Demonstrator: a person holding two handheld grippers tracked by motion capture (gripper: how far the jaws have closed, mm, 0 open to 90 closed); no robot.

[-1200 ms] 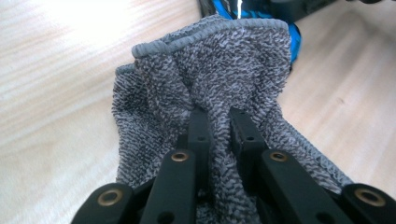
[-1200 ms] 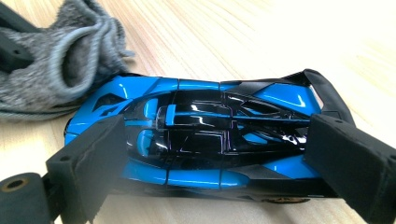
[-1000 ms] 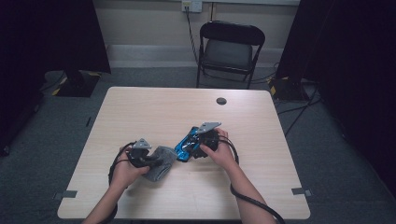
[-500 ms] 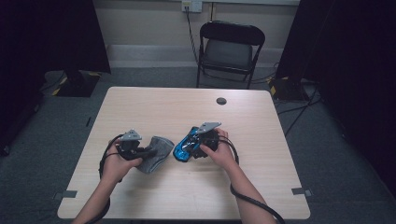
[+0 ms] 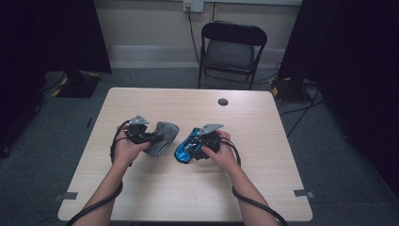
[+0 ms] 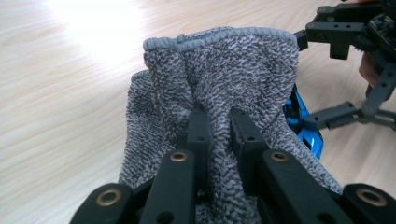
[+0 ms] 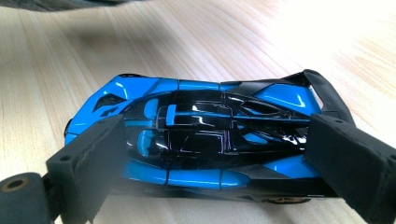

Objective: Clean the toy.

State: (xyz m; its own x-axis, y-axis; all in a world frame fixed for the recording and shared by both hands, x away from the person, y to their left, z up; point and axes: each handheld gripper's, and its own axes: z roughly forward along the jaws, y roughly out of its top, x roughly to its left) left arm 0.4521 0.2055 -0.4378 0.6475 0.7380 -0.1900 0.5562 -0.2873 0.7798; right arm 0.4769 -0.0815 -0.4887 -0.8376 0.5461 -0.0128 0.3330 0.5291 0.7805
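Observation:
A grey terry cloth (image 5: 163,138) hangs bunched in my left gripper (image 5: 147,136), which is shut on it just above the table. In the left gripper view both black jaws pinch a fold of the cloth (image 6: 224,65), my left gripper (image 6: 219,122) pointing toward the car (image 6: 304,129). A glossy blue and black toy car (image 5: 184,149) lies right of the cloth. My right gripper (image 5: 195,147) is shut on the car. In the right gripper view its jaws press on the nose and tail of the car (image 7: 196,135), which rests on the wood.
The light wooden table (image 5: 188,197) carries a small black round disc (image 5: 223,101) near its far edge. A black folding chair (image 5: 233,49) stands beyond that edge. Cables trail from both grippers along the person's forearms.
My left gripper has lifted the cloth and carried it farther from the person, off the car's side. The right gripper and the car have stayed put.

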